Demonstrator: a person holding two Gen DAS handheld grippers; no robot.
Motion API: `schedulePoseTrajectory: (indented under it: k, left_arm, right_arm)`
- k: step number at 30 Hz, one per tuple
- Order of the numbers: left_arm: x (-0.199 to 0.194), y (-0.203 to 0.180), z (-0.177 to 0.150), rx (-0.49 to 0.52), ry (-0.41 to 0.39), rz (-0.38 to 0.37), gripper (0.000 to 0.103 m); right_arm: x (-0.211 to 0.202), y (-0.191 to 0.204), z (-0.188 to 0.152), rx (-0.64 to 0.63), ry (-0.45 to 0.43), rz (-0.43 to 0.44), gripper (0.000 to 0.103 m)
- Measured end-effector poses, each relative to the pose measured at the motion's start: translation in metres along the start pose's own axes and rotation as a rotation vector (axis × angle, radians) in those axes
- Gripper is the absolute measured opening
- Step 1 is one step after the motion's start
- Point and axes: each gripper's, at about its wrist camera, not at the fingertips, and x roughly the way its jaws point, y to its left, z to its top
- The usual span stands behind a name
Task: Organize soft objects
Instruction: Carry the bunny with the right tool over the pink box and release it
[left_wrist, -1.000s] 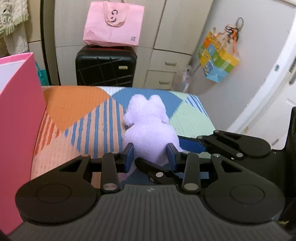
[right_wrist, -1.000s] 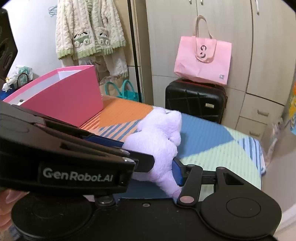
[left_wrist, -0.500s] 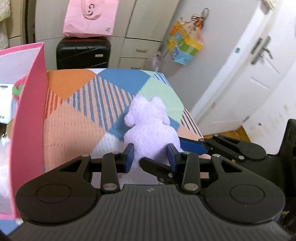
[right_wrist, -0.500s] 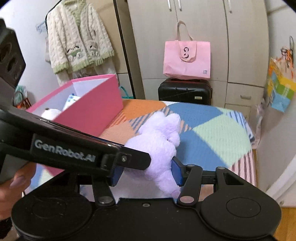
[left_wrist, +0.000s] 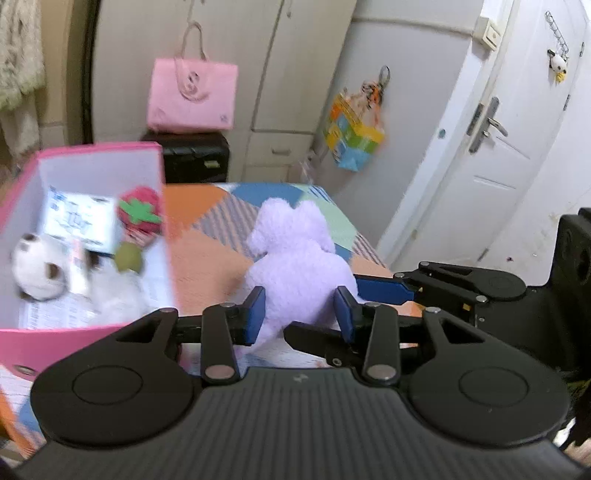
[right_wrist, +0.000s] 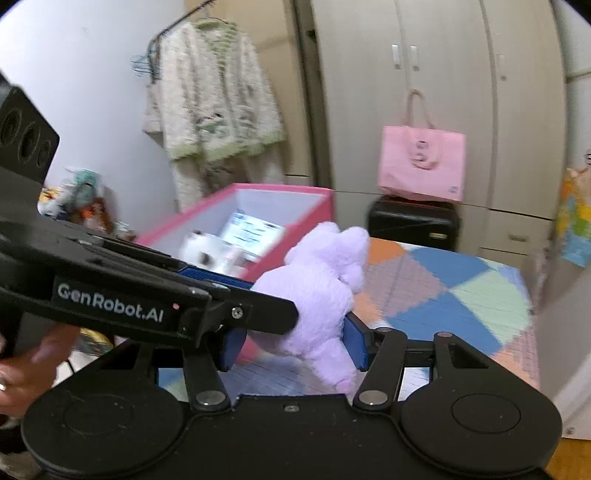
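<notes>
You have the purple plush toy (left_wrist: 295, 266) pinched from both sides: the left claw (left_wrist: 298, 311) squeezes its lower body, and the right claw (right_wrist: 293, 345), whose jaws have just been opening a touch, also clamps the lower body with the legs dangling below. The toy hangs above the patterned bed (left_wrist: 207, 258), just beside the pink box (left_wrist: 92, 155), which already holds other plush items. It looks light and very squashy, so grip the thick torso, not a limb or ear, which would likely slip or stretch.
</notes>
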Motion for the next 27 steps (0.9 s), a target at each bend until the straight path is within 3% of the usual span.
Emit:
schedulePoseTrajectory:
  k: [9, 15, 23, 27]
  left_arm:
    - [-0.039, 0.05, 0.017, -0.048, -0.101, 0.058, 0.039]
    - [-0.041, 0.084, 0.028, -0.086, -0.143, 0.102, 0.04]
    - [-0.012, 0.136, 0.042, -0.166, -0.105, 0.129, 0.04]
    - [0.003, 0.157, 0.038, -0.224, -0.058, 0.114, 0.041]
  right_arm:
    - [0.028, 0.041, 0.043, -0.1, -0.071, 0.066, 0.063]
    - [0.063, 0.051, 0.065, -0.124, -0.073, 0.11, 0.063]
    - [0.118, 0.048, 0.078, -0.17, -0.045, 0.171, 0.063]
    - [0.137, 0.04, 0.074, -0.149, 0.012, 0.227, 0.063]
